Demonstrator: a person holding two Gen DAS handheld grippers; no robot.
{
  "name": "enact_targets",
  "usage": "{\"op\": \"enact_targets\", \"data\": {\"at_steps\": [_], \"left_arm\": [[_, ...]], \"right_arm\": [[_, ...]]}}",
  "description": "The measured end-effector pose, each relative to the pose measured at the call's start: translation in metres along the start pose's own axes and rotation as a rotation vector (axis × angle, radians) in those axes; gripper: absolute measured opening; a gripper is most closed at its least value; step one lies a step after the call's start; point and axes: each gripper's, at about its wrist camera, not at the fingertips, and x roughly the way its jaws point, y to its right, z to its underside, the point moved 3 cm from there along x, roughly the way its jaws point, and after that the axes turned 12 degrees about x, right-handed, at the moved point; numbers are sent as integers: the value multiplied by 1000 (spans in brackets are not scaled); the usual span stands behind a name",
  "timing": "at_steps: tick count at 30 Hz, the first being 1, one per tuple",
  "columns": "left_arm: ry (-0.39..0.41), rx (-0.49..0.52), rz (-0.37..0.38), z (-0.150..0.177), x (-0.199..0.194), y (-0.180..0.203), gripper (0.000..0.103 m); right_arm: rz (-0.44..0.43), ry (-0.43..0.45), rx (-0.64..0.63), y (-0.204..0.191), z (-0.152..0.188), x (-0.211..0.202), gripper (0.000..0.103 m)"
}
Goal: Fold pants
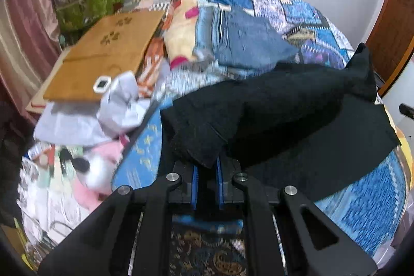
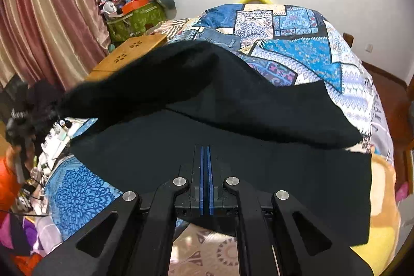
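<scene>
L gripper (image 1: 207, 170) is clamped on a bunched edge of the black pants (image 1: 271, 115), cloth wedged between the blue pads, held up off the bed (image 1: 367, 203). R gripper (image 2: 206, 170) has its pads pressed together w/ almost no gap; whether cloth is pinched there I can't tell, black fabric sits right at the tips.

Pants lie across the bed's near edge: one layer flat on the patchwork cover, another layer raised & draped over it toward the left side, where the L gripper shows in the R view.

Handling, my guess: soft, light, floppy knit, not slippery, nothing fragile. It'll sag & crease between grips, so take it at hems/waistband corners & keep tension across.

Room: bed's far half & right side look open for laying out. Jeans (image 1: 245, 43) sit mid-bed farther back. Left edge is crowded w/ a wooden board (image 1: 103, 56) & paper clutter, so swing right/forward, not left.
</scene>
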Motion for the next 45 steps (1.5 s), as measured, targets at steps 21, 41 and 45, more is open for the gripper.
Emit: {"op": "enact_targets", "data": {"at_steps": [21, 41, 45], "left_arm": [[40, -47, 3, -55, -15, -14, 53], [-56, 202, 47, -165, 112, 74, 87], [-83, 215, 74, -165, 125, 82, 87]], "right_arm": [[150, 60, 122, 70, -48, -4, 55], [267, -65, 282, 198, -138, 132, 63], [257, -103, 335, 214, -140, 158, 63]]}}
